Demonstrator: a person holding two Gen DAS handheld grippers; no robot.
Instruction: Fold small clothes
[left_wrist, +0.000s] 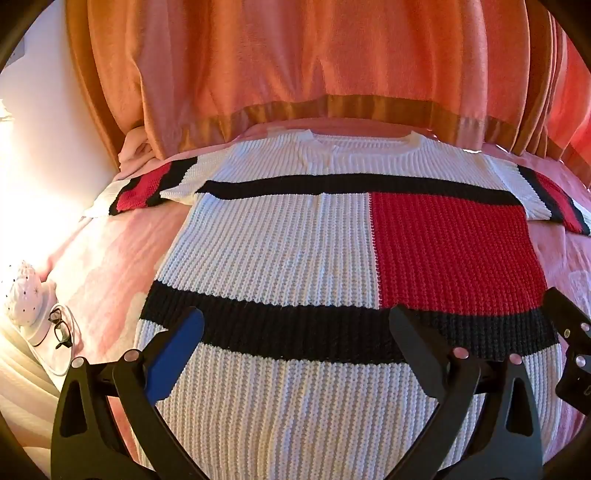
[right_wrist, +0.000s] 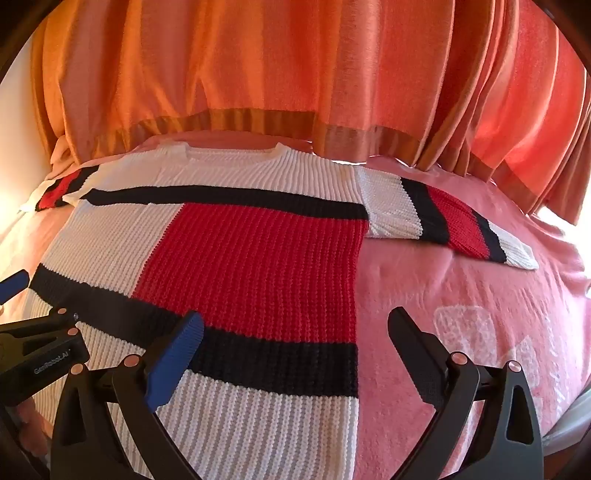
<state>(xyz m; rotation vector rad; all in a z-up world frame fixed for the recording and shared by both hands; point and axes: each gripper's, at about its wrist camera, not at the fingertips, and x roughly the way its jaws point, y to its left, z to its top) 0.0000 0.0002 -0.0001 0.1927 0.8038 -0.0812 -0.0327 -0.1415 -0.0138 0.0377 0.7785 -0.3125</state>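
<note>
A knitted sweater, white with black bands and a red block, lies flat and spread out on a pink bedspread, neck toward the curtain, both sleeves out to the sides. My left gripper is open and empty, hovering over the sweater's lower black band. My right gripper is open and empty over the sweater's lower right edge, its right finger over the bedspread. The right gripper's body shows at the right edge of the left wrist view. The left gripper shows at the left edge of the right wrist view.
An orange curtain hangs behind the bed. A white dotted lamp and glasses sit on a bedside surface at the left. Bare pink bedspread lies right of the sweater.
</note>
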